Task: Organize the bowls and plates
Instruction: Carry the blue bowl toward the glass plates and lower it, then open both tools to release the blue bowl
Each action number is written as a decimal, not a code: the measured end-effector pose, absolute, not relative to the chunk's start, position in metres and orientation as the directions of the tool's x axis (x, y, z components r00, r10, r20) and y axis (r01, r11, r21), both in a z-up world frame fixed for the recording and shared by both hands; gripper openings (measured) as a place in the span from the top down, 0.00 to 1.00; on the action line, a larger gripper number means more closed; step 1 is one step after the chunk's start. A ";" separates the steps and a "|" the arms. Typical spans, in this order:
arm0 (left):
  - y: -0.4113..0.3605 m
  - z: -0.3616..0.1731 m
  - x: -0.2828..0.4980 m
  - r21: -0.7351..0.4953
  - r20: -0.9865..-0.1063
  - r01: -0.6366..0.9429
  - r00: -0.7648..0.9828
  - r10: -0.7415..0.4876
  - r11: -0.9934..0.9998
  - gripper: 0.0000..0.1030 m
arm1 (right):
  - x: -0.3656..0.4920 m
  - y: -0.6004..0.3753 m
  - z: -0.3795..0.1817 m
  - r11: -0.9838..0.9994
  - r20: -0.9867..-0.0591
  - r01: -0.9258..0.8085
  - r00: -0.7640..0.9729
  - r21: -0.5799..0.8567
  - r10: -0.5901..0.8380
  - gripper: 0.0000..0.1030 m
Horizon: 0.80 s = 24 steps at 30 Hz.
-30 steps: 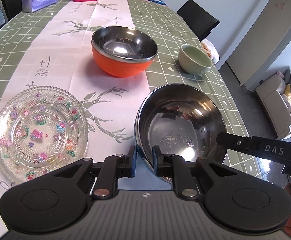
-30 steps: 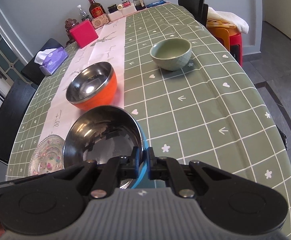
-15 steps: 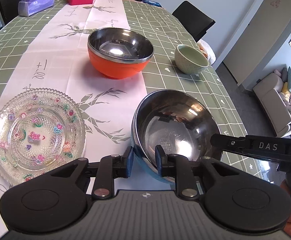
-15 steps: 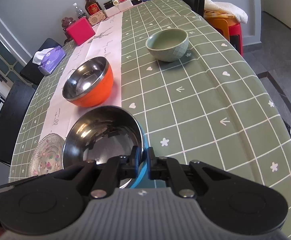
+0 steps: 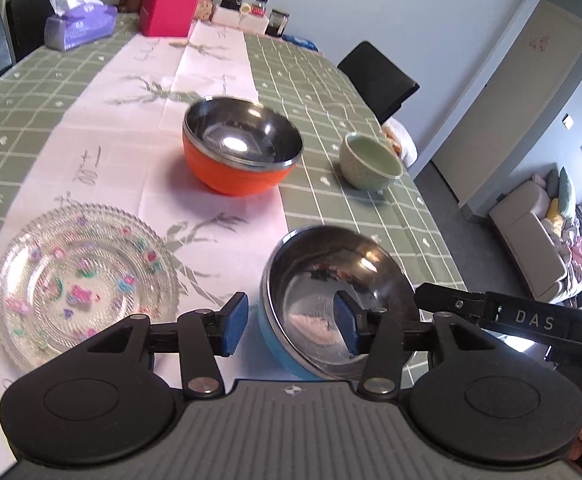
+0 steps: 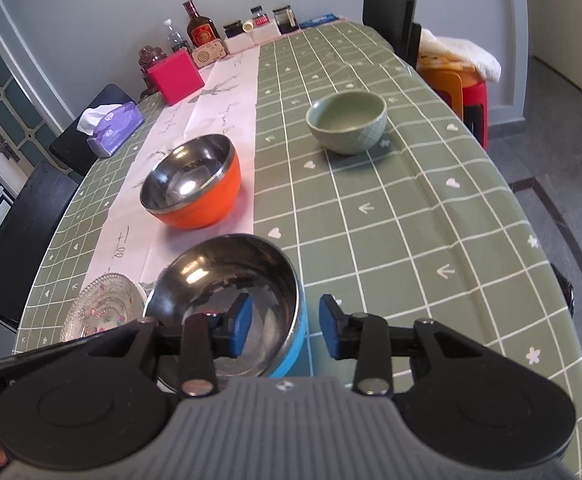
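A blue steel-lined bowl (image 5: pixel 339 280) sits on the table near its front edge; it also shows in the right wrist view (image 6: pixel 227 280). My left gripper (image 5: pixel 291 328) is open, its jaws straddling the bowl's left rim without touching. My right gripper (image 6: pixel 285 330) is open, its jaws straddling the bowl's right rim. An orange steel-lined bowl (image 5: pixel 243 148) stands farther back on the white runner. A small green bowl (image 5: pixel 371 164) stands to the right. A patterned glass plate (image 5: pixel 83 280) lies at the left.
At the table's far end stand a pink box (image 5: pixel 167 10), a purple tissue pack (image 5: pixel 79 26), bottles and jars (image 6: pixel 201 28). Black chairs (image 5: pixel 377 76) stand around the table. The table's right edge drops to the floor (image 6: pixel 563 184).
Both grippers have opened and let go of the blue bowl's rim. Both cameras have pulled back slightly, and the bowl now rests on the table.
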State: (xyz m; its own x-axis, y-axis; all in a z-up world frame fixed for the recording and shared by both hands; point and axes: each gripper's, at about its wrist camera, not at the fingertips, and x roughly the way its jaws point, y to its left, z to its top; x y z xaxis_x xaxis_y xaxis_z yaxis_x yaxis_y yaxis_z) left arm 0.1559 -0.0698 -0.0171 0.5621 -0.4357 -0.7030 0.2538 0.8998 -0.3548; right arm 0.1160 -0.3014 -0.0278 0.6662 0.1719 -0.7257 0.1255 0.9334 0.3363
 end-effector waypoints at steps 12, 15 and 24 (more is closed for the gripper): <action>-0.036 0.008 0.161 -0.288 -0.651 0.315 0.628 -0.426 0.904 0.45 | 0.129 -0.265 0.002 0.954 -0.693 0.023 0.693 0.299 0.200 0.53; -0.024 0.015 0.166 -0.250 -0.642 0.320 0.652 -0.404 0.914 0.45 | 0.139 -0.252 0.006 0.955 -0.699 0.002 0.682 0.295 0.214 0.52; 0.005 0.028 0.197 -0.198 -0.649 0.319 0.666 -0.368 0.927 0.39 | 0.182 -0.225 0.004 0.952 -0.735 -0.007 0.635 0.305 0.240 0.51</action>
State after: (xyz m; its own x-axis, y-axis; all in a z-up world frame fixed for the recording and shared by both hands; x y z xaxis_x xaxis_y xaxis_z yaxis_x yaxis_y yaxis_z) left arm 0.1967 0.0054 0.0279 0.6658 -0.3679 -0.6491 0.3189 0.9268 -0.1982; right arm 0.1821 -0.2246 0.0037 0.6345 0.2403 -0.7346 -0.0071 0.9522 0.3053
